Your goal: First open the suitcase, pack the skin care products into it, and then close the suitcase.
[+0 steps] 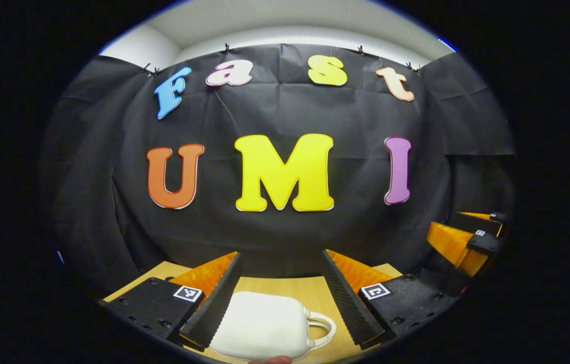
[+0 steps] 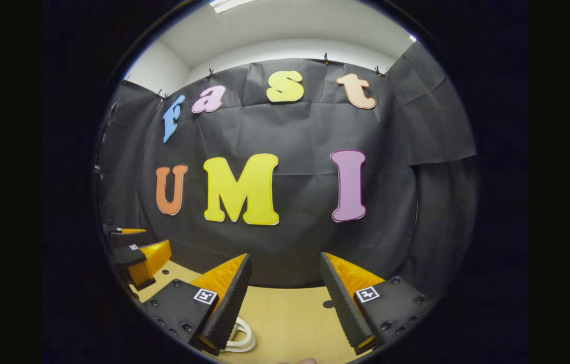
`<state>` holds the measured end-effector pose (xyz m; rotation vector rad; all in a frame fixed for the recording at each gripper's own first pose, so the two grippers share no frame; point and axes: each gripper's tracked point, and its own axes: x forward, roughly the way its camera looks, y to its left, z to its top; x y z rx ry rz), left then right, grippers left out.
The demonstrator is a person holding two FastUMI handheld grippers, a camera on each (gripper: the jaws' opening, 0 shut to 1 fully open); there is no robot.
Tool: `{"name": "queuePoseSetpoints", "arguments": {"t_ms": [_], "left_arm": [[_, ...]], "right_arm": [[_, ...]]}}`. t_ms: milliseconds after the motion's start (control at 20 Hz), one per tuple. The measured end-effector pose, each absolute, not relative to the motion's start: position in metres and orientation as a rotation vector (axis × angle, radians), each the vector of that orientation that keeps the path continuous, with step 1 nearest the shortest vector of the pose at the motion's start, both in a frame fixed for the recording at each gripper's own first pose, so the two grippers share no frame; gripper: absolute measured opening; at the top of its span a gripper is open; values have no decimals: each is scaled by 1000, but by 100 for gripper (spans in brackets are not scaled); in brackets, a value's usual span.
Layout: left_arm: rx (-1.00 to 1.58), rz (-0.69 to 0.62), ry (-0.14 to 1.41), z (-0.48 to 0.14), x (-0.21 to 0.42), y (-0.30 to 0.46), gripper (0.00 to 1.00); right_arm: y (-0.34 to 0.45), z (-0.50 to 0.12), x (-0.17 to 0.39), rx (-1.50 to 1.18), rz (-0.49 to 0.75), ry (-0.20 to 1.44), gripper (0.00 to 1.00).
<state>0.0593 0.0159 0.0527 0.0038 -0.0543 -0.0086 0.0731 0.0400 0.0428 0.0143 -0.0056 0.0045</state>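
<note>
While the wooden bench (image 1: 285, 288) stretches ahead to the booth wall, the white suitcase (image 1: 259, 326) lies closed on it, below and between the wide-spread fingers of the left hand-held gripper (image 1: 280, 298). The right hand-held gripper (image 2: 285, 298) also gapes wide over bare bench, with the suitcase's handle (image 2: 241, 337) just beside its left finger.

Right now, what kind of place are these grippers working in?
Likely a staged recording booth, not a home: black cloth wall clipped up behind a bare wooden table, with one small white suitcase on it and plain white room walls above.
</note>
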Motion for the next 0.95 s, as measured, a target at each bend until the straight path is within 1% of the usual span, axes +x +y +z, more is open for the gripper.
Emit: {"name": "queuePoseSetpoints", "arguments": {"t_ms": [100,300,600,650,700,950], "left_arm": [[9,3,-67,55,55,20,98],[-8,30,-61,56,48,28,98],[-11,27,-88,68,45,26,98],[-11,23,-89,70,44,26,98],[-8,22,-90,71,43,24,98],[-20,10,-72,69,41,18,98]], "right_arm": [[43,43,75,39,5,-4,79],[37,41,75,69,-12,5,81],[32,52,67,56,-28,-14,80],[32,54,66,54,-27,-18,81],[32,54,65,55,-25,-18,79],[38,53,63,52,-2,-2,80]]}}
